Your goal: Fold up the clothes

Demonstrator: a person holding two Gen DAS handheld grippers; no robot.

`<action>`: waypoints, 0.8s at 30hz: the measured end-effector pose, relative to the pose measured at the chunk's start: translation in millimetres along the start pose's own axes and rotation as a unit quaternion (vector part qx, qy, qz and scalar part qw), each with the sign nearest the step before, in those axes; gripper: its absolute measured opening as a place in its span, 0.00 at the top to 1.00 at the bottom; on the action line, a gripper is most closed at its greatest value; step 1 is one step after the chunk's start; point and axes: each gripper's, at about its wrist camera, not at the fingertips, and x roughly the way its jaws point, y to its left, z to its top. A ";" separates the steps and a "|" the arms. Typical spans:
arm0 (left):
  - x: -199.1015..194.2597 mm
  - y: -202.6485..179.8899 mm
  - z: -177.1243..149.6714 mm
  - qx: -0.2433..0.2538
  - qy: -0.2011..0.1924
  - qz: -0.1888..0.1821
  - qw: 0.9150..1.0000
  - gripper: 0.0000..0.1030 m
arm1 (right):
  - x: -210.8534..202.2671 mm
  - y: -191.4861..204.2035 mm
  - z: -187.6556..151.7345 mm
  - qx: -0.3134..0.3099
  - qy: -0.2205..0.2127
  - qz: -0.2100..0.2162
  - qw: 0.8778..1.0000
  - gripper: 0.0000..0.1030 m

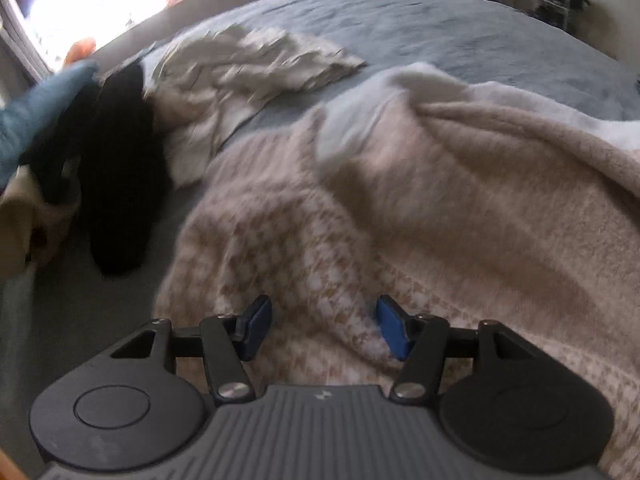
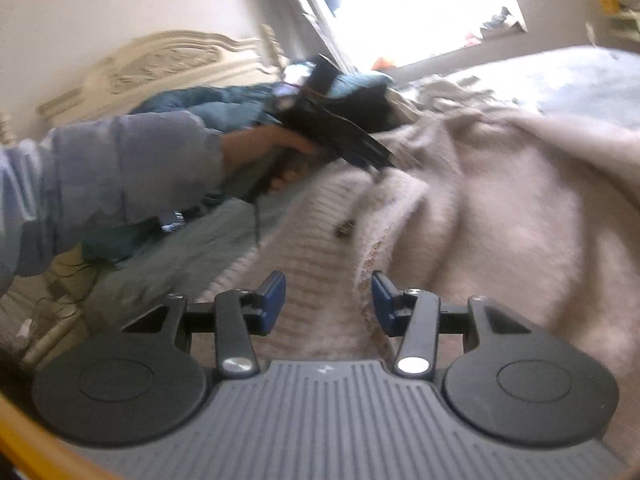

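While the pink sweater (image 1: 460,200) lay crumpled across the bed (image 1: 440,28), the left gripper (image 1: 319,330) hovered over its houndstooth part, jaws spread and empty. Farther right, the right gripper (image 2: 329,302), likewise parted, straddled the ribbed edge (image 2: 304,280) running straight ahead, nearest for pinching.

A home bedroom: a bed with a grey-blue cover (image 1: 420,32), a carved cream headboard (image 2: 168,60), a bright window (image 2: 404,4), and scattered clothes.
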 end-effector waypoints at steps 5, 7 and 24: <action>-29.5 -22.7 25.2 0.030 -0.041 -0.002 0.999 0.35 | 2.0 22.7 3.8 -0.051 -0.014 0.033 0.998 0.56; -30.3 -45.2 37.7 0.070 -0.028 0.006 0.997 0.30 | 5.8 20.6 5.0 -0.042 -0.015 0.042 0.998 0.56; 20.7 -130.9 42.7 0.299 0.135 0.197 0.924 0.52 | 0.5 12.9 1.1 -0.011 -0.035 0.097 0.995 0.54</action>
